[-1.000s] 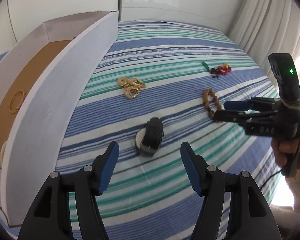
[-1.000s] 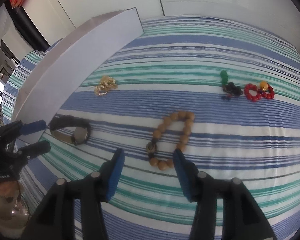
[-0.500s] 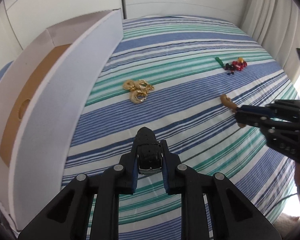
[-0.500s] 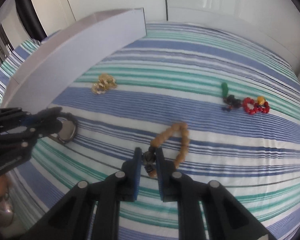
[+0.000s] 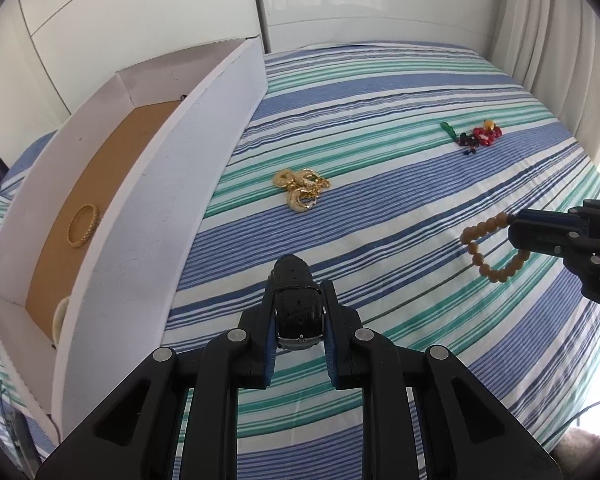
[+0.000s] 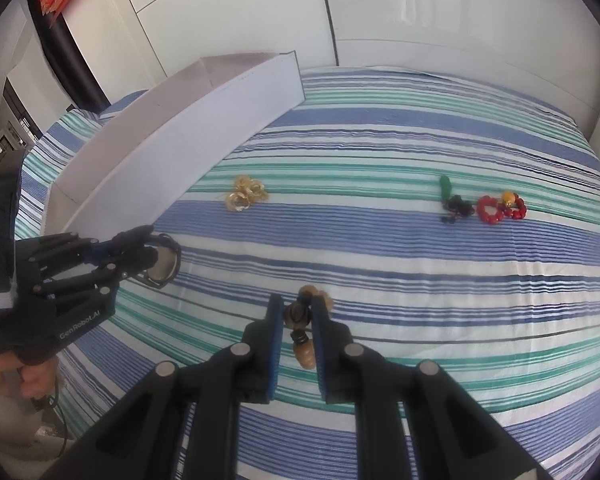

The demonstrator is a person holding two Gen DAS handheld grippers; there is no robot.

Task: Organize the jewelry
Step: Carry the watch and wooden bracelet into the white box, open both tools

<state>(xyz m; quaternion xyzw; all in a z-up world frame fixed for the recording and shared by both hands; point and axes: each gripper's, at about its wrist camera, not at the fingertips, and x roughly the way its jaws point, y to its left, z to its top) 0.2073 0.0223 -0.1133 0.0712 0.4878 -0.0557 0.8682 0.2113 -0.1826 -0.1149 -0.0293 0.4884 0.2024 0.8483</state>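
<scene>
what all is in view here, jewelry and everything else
watch: 1, black strap, clamped in left tool
wooden bead bracelet: 1, tan, held by right tool, hanging loop
gold jewelry pile: 1 cluster, gold, on bed beside box
red bead bracelet: 1, red with an orange bead, far right of bed
dark beads with green piece: 1, left of the red one
box: 1, white, brown floor, left of bed
gold bangle: 1, in box
bedsheet: blue, green, white stripes
left tool: 1, black, shut
right tool: 1, black, shut
</scene>
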